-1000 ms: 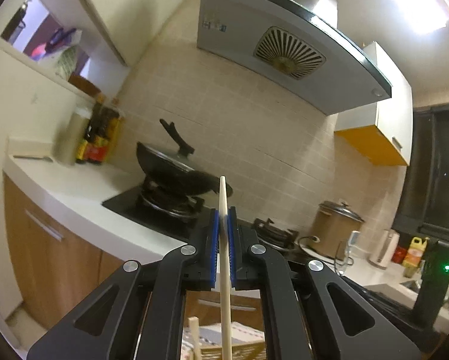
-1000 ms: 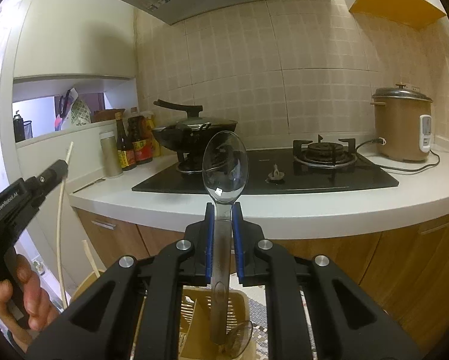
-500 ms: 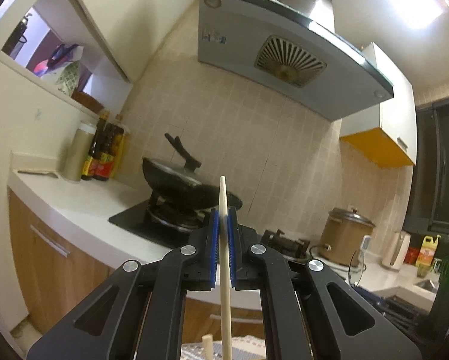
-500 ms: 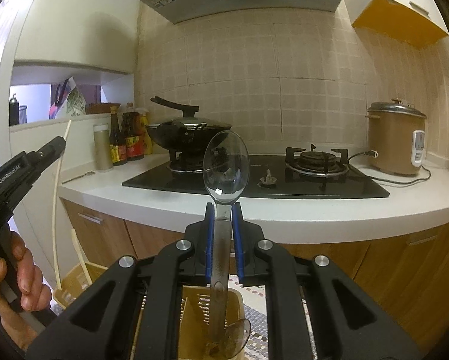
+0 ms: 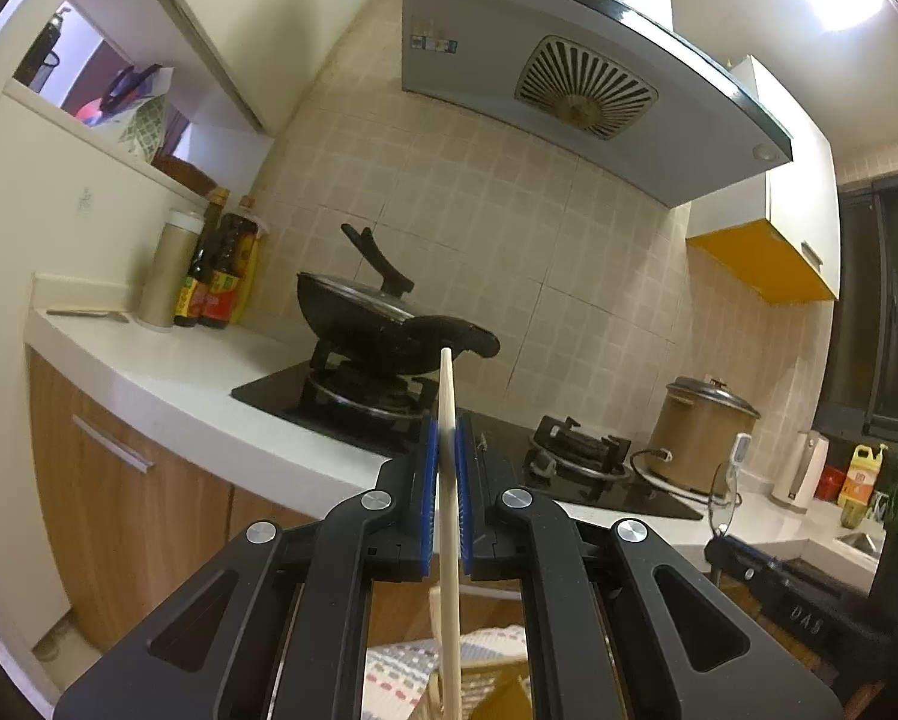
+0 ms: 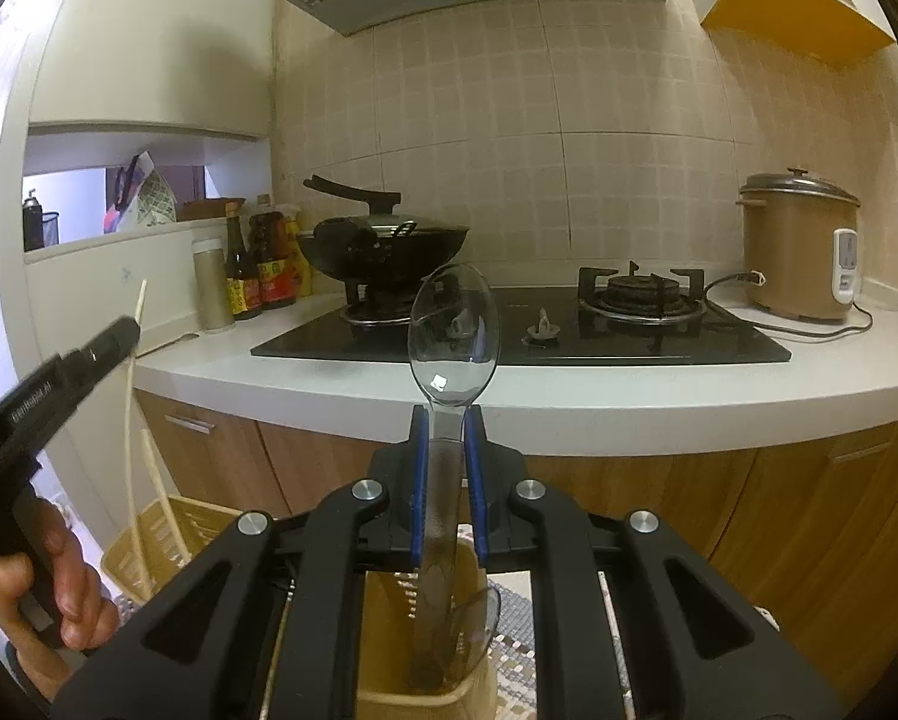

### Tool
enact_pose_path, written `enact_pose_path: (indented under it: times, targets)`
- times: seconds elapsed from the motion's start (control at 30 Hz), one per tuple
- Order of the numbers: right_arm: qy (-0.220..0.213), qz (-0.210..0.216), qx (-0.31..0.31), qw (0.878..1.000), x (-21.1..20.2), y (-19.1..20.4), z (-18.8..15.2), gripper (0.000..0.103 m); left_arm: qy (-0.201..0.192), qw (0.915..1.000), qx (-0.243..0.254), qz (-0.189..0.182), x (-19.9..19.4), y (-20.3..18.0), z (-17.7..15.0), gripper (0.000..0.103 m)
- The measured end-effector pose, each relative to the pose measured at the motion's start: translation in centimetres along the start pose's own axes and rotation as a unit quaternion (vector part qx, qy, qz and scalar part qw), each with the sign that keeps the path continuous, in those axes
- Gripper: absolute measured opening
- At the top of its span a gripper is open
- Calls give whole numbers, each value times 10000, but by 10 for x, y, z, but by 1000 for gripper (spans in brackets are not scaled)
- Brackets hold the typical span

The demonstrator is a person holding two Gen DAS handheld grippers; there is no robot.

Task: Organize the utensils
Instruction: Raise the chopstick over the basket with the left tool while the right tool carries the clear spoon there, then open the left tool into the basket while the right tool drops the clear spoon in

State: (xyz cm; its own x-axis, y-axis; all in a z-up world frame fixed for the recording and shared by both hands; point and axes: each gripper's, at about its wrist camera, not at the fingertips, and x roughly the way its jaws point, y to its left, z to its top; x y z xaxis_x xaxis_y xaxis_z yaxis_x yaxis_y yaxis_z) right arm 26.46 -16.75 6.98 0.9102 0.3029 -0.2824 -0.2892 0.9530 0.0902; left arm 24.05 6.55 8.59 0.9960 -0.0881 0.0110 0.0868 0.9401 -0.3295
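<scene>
The left gripper (image 5: 446, 450) has its blue-padded jaws closed on 1 pale wooden chopstick (image 5: 447, 480), gripped partway along so that a short length stands above the pads and a long length hangs below. The right gripper (image 6: 447, 450) is likewise closed, pinching the flat handle of a clear plastic spoon (image 6: 452, 333) just under the bowl.

Both utensils stand close to upright. The chopstick's long axis runs vertically, upper end toward the range hood, lower end dropping into a beige slotted plastic basket (image 6: 167, 531) seen at the left of the right wrist view; a 2nd chopstick (image 6: 158, 516) leans in that basket just beside it. The spoon points bowl-up, its handle reaching down into a tan plastic holder cup (image 6: 389, 642), where the bowl of a 2nd clear spoon (image 6: 479, 621) already sits.

Risks, as I judge them: the chopstick is thin and smooth, so it could pivot between the pads and miss or catch a basket slot. Released from this height, it may bounce or tip the light basket. The spoon, top-heavy with its bowl up, could jam against the other spoon or topple the cup if pushed down at an angle.
</scene>
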Motion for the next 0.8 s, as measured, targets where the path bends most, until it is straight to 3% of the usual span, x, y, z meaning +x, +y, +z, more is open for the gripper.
enact_pose_path:
  times: [0.37, 0.43, 0.47, 0.53, 0.67, 0.8]
  targets:
    - [226, 204, 29, 9995, -15, 1, -10, 11, 207, 9995, 226, -68, -31, -2, -6, 5]
    - [260, 258, 45, 9993, -22, 1, -9, 11, 279, 9993, 234, -99, -37, -3, -5, 17]
    - [282, 307, 67, 9991, -26, 0, -9, 11, 299, 9992, 235, -81, -39, -2, -4, 17]
    - [294, 373, 139, 9988, -33, -1, -7, 17, 347, 9991, 218, -73, -44, -2, -2, 17]
    - [201, 382, 217, 9988, -55, -4, -1, 41, 442, 9989, 121, -45, -59, 1, 2, 25]
    - [215, 367, 286, 9987, -75, -8, 1, 41, 660, 9978, 107, 8, -80, 0, 3, 27]
